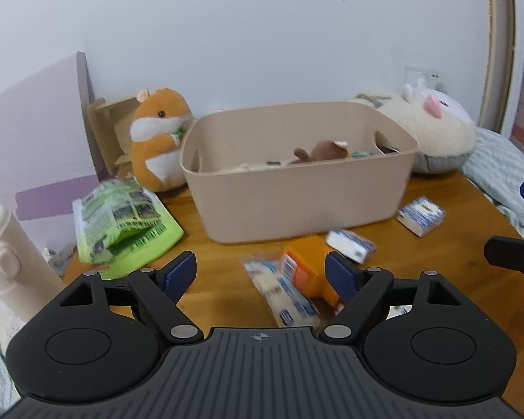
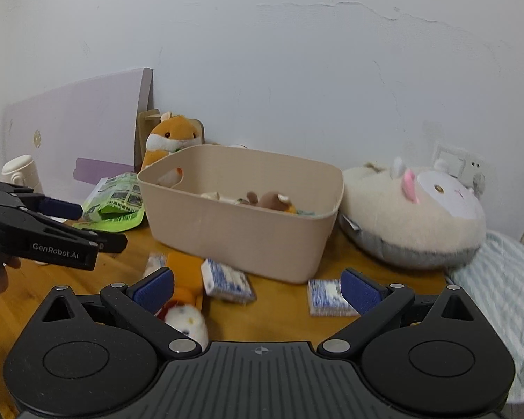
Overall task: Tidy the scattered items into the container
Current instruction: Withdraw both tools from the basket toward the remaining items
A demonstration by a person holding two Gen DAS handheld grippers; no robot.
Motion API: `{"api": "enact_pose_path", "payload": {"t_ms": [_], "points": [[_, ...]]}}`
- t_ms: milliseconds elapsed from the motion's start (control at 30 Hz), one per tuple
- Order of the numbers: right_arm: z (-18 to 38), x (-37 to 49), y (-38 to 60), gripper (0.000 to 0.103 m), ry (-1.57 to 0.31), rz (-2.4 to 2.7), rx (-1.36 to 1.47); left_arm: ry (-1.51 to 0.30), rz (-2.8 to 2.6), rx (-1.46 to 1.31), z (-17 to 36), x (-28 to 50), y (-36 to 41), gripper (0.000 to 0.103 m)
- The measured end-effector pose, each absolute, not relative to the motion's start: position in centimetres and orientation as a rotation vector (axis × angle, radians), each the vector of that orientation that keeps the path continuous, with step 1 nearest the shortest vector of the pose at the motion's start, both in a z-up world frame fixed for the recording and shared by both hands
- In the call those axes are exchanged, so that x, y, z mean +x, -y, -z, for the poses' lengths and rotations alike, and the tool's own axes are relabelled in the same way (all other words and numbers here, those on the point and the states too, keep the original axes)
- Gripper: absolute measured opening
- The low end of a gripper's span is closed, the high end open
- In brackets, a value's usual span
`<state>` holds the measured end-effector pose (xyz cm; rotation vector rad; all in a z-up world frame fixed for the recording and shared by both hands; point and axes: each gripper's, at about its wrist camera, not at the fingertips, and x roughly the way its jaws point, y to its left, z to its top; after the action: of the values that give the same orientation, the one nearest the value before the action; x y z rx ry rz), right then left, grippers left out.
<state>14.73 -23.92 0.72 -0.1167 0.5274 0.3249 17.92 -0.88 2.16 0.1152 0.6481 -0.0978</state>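
Observation:
A beige bin [image 1: 297, 202] [image 2: 234, 230] stands on the wooden table [image 1: 220, 255] and holds several small items, a brown plush among them. In front of it lie an orange box [image 1: 307, 269] [image 2: 185, 269], a clear packet with blue print [image 1: 283, 293], and two blue-white boxes [image 1: 349, 244] [image 1: 421, 214], which also show in the right wrist view [image 2: 227, 282] [image 2: 326, 296]. A small white spotted plush [image 2: 188, 321] lies near the right gripper. My left gripper [image 1: 260, 276] is open above the packet and orange box. My right gripper [image 2: 256, 289] is open and empty.
An orange hamster plush [image 1: 157, 139] and a green printed pouch [image 1: 122, 223] sit left of the bin. A big cream plush [image 1: 433, 132] [image 2: 415, 216] lies to its right, with striped bedding [image 2: 506, 296] beyond. A cream bottle [image 1: 7, 255] stands at the far left.

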Motion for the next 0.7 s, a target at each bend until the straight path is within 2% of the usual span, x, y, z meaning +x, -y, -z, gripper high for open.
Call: {"api": "enact_pose_path", "payload": {"t_ms": [500, 700], "points": [[3.1, 9.8, 23.4, 0.103, -0.604, -0.297, -0.227, -0.806, 0.157, 0.05, 2.2, 14.4, 1.5, 0.084], [4.3, 9.6, 23.2, 0.103, -0.637, -0.29, -0.259, -0.839, 0.134, 0.039, 3.6, 15.3, 1.3, 0.084]]}}
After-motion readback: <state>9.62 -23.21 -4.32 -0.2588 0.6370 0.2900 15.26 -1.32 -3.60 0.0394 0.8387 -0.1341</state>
